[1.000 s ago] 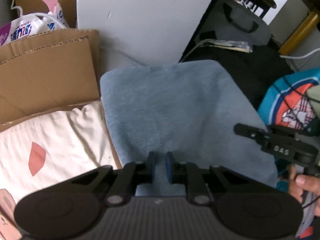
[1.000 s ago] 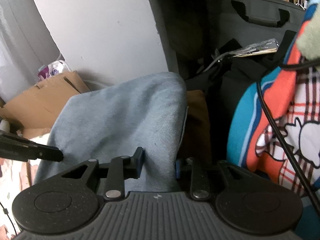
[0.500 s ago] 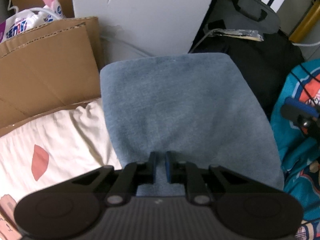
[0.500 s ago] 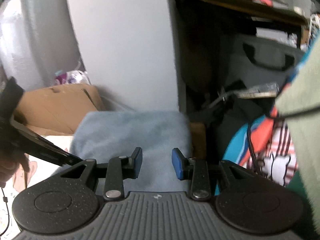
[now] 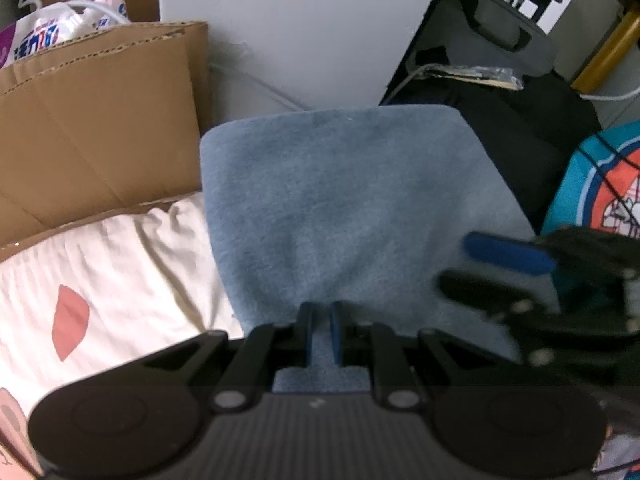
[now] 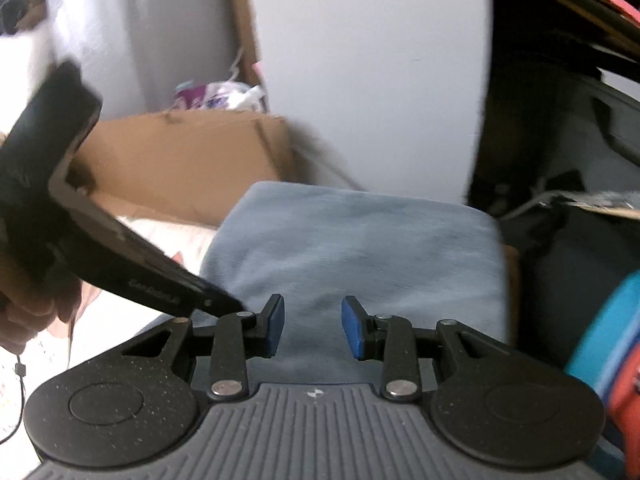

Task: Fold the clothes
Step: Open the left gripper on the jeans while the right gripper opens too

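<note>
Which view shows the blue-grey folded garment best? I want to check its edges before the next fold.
The left wrist view: the blue-grey garment fills the middle, sharp, with its far and left edges clear, and the left gripper pinches its near edge. The right wrist view shows it blurred and foreshortened, beyond the open right gripper.

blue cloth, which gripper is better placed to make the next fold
Left. The left gripper is already shut on the blue cloth's near edge, while the right gripper is open over it, gripping nothing.

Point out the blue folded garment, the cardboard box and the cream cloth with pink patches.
blue folded garment [image 5: 340, 208]: left wrist view, middle of its top face.
cardboard box [image 5: 100, 120]: left wrist view, front flap.
cream cloth [image 5: 120, 272]: left wrist view, plain middle area.
</note>
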